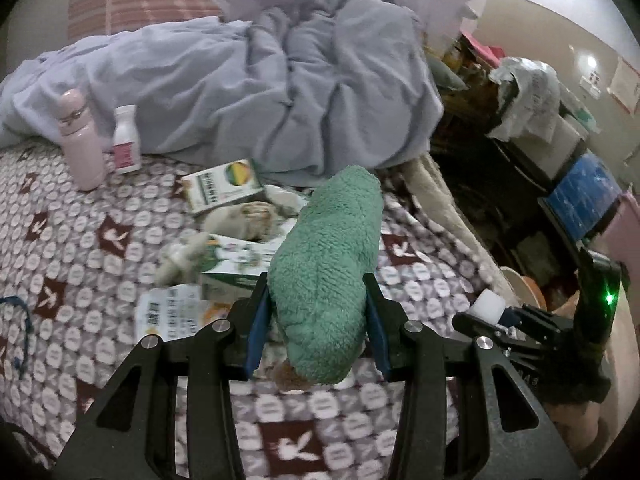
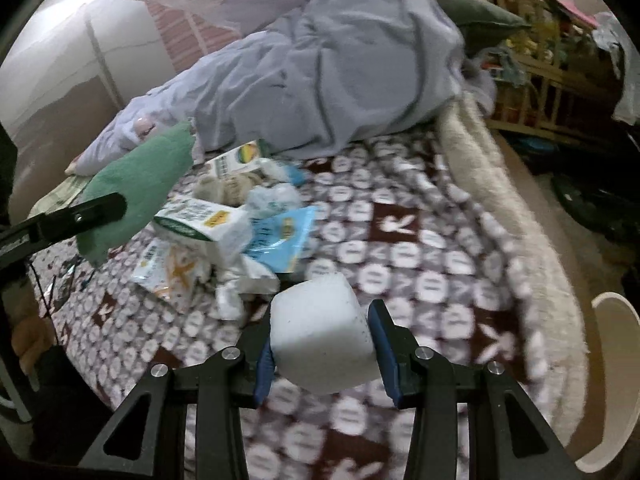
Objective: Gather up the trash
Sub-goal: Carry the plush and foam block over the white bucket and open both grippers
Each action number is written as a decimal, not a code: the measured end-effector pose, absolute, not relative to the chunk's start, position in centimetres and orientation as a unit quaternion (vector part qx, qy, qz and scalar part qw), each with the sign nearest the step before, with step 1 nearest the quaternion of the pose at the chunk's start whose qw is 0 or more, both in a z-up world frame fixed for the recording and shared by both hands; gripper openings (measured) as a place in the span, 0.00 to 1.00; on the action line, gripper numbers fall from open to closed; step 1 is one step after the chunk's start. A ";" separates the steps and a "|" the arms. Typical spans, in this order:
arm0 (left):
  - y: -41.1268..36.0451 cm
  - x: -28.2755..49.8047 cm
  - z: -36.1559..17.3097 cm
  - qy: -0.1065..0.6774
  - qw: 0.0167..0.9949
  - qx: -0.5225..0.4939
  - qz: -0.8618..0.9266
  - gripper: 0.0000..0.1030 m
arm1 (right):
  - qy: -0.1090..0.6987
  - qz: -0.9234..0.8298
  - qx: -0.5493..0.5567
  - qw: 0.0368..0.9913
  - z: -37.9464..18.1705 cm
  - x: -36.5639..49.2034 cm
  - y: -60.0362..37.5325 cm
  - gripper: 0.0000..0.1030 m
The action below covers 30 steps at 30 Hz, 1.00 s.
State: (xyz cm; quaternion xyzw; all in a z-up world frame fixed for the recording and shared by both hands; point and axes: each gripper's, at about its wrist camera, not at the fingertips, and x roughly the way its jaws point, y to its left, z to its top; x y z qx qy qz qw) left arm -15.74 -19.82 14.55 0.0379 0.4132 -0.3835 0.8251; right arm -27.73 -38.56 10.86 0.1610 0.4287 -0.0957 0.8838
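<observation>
My left gripper (image 1: 318, 316) is shut on a fuzzy green sock (image 1: 328, 264), lifted above the patterned bed cover; the same green sock (image 2: 136, 188) shows at the left of the right wrist view. My right gripper (image 2: 322, 340) is shut on a white foam block (image 2: 322, 340), which also appears as the white block (image 1: 488, 306) at the right of the left wrist view. A heap of trash lies on the bed: green-and-white cartons (image 1: 222, 186), crumpled tissues (image 1: 240, 218), a blue wrapper (image 2: 280, 240) and a torn packet (image 2: 168, 272).
A pink bottle (image 1: 80, 144) and a white pill bottle (image 1: 126, 140) stand by the rumpled lilac duvet (image 1: 260, 80). A pale round bin rim (image 2: 616, 344) sits off the bed's right edge. Cluttered shelves (image 2: 540, 60) and boxes (image 1: 580, 196) fill the right side.
</observation>
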 end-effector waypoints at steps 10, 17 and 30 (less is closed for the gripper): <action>-25.8 -18.5 13.7 0.420 0.800 0.064 -0.424 0.40 | 0.419 -0.147 0.158 0.882 11.6 -30.7 -42.7 0.40; -29.9 -20.5 13.7 0.419 0.783 0.082 -0.451 0.40 | 0.416 -0.187 0.172 0.873 11.3 -33.6 -46.3 0.40; -37.3 -24.3 13.2 0.425 0.748 0.114 -0.496 0.40 | 0.408 -0.259 0.195 0.854 11.0 -39.3 -52.4 0.40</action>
